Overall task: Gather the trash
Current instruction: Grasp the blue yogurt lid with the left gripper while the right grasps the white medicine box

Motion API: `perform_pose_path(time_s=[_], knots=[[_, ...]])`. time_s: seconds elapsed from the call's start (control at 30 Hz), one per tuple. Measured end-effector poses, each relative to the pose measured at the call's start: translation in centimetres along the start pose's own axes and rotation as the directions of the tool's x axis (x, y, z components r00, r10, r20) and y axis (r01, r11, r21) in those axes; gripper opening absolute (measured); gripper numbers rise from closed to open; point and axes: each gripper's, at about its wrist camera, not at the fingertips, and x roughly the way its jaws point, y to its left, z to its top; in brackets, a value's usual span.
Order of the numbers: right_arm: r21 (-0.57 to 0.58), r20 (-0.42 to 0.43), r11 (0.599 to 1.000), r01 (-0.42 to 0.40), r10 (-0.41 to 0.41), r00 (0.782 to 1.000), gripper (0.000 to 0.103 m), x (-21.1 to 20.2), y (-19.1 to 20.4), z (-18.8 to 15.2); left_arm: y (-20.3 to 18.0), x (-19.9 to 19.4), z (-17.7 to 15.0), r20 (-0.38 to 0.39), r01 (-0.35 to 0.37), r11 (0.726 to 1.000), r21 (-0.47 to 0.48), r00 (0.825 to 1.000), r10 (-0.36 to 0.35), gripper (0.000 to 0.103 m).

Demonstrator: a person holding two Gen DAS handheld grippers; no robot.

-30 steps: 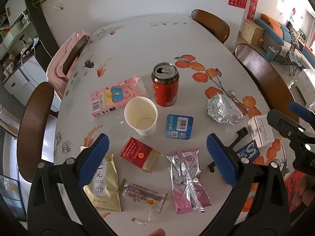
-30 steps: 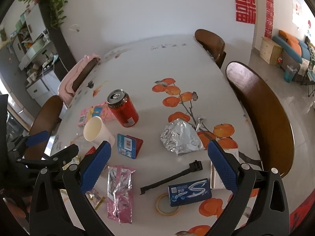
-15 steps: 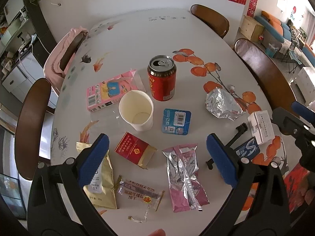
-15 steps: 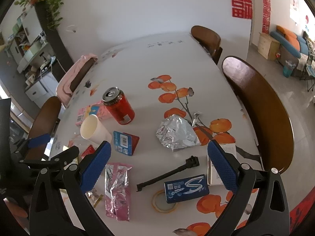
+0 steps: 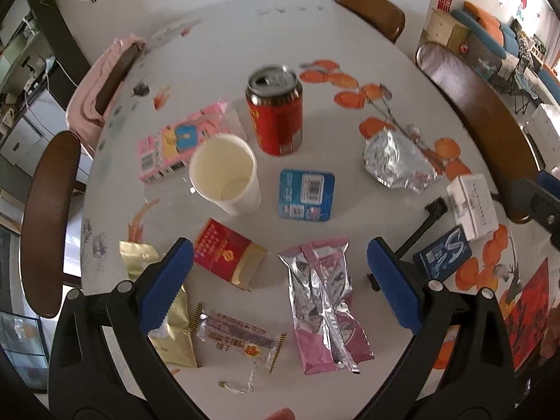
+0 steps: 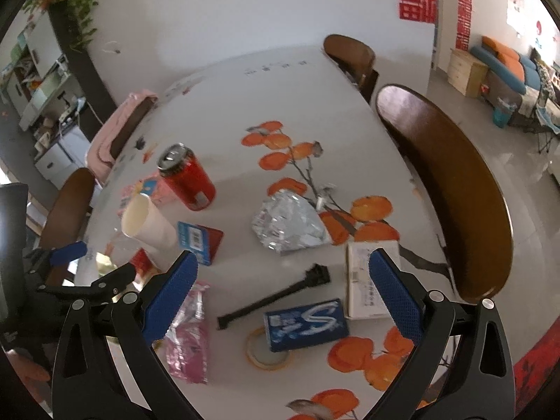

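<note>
Several pieces of trash are lying scattered on the tabletop [image 5: 350, 28]. Both hand-held grippers, left [image 5: 280, 288] and right [image 6: 282, 295], are hovering wide and empty. Red can [image 5: 274, 110] at twelve o'clock and paper cup [image 5: 225, 175] at eleven risk toppling; flat pink wrapper [image 5: 325, 301] may slip.

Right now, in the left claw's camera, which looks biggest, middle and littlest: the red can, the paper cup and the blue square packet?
1. Paper cup and red can: they look about alike, so no ranking between them; the cup is also nearer the camera.
2. Blue square packet: it looks smallest.
</note>
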Motion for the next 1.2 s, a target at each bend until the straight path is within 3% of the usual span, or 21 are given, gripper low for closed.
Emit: perform_pose_path(time_s=[0.63, 1.2], knots=[[0.038, -0.133, 0.997, 0.067, -0.061, 0.989, 0.097, 4.9, -6.3, -2.2, -0.6, 6.2, -1.3, -0.092, 0.017, 0.999, -0.040, 0.996, -0.021, 0.096], [0.017, -0.230, 0.999, 0.045, -0.040, 0.972, 0.097, 9.8, -9.4, -1.7, -3.0, 11.4, 2.6, -0.107, -0.019, 0.999, -0.033, 0.994, 0.015, 0.096]])
